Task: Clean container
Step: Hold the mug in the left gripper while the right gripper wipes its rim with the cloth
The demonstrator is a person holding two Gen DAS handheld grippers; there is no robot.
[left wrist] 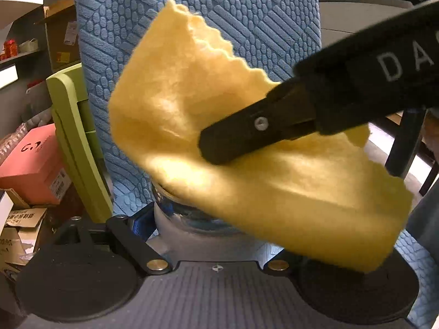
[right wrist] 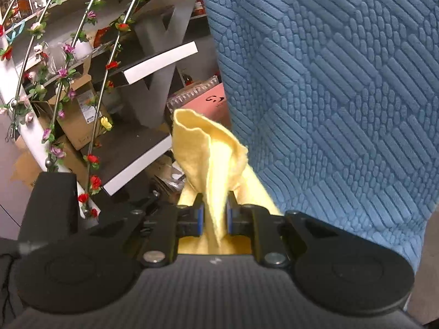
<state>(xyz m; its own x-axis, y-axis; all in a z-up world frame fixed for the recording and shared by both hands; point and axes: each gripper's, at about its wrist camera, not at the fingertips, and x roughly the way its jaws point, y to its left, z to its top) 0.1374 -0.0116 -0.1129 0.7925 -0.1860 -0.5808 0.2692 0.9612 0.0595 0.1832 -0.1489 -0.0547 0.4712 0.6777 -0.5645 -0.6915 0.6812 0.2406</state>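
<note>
Cloth (right wrist: 211, 164), yellow, is pinched between the right gripper's (right wrist: 214, 216) blue pads. In the left wrist view that cloth (left wrist: 247, 164) drapes over a clear container (left wrist: 175, 213) sitting between the left gripper's (left wrist: 216, 227) fingers; whether they clamp it cannot be told. Blue textured fabric (right wrist: 329, 82) lies behind.

Yellow cloth (right wrist: 208, 164); blue embossed-pattern fabric (right wrist: 329, 96); black gripper (right wrist: 214, 216).

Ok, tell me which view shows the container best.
The left wrist view: the container shows low in frame, partly under the yellow cloth. The right wrist view shows none of it, only the cloth pinched between the right gripper fingers.
</note>
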